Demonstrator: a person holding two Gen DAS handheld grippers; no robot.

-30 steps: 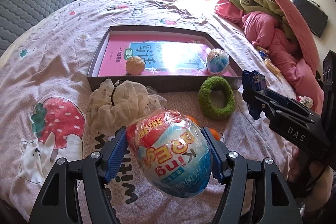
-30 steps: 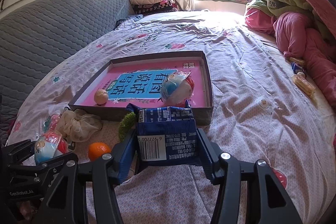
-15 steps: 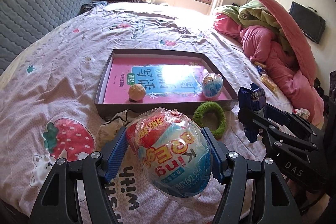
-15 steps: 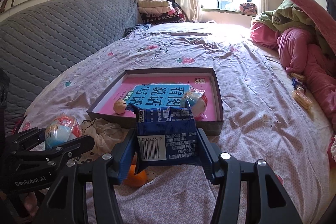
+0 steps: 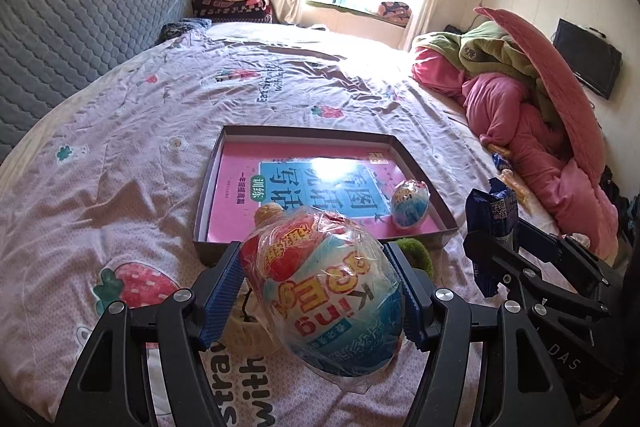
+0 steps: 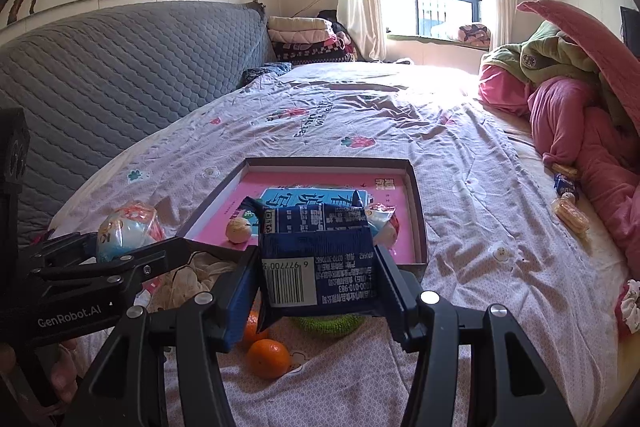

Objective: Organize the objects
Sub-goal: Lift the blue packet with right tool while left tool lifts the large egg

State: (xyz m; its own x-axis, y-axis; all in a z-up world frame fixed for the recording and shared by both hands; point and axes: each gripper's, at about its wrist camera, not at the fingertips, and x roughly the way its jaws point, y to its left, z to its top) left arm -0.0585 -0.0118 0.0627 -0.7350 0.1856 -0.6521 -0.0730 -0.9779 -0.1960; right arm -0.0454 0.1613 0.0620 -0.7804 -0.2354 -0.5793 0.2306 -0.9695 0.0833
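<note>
My left gripper (image 5: 316, 289) is shut on a large wrapped toy egg (image 5: 326, 291), held above the bedspread; the same egg (image 6: 124, 231) shows in the right wrist view. My right gripper (image 6: 316, 285) is shut on a dark blue snack packet (image 6: 316, 259), seen also as the packet (image 5: 494, 215) at the right of the left wrist view. Ahead of both lies a shallow box (image 5: 208, 187) with a pink book, a smaller wrapped egg (image 5: 410, 205) and a small round bun (image 6: 238, 230) inside. A green ring (image 5: 418, 255) lies by the box's near wall.
Two oranges (image 6: 268, 358) and a cream fabric scrunchie (image 6: 192, 273) lie on the bedspread under the grippers. Loose snack packs (image 6: 568, 213) sit at the right by piled pink and green bedding (image 6: 568, 99). A grey quilted headboard (image 6: 100, 75) runs along the left.
Both grippers have risen with their loads and tilted up, so the box and bed items sit lower and farther in view. The oranges and scrunchie slid beneath the grippers.
</note>
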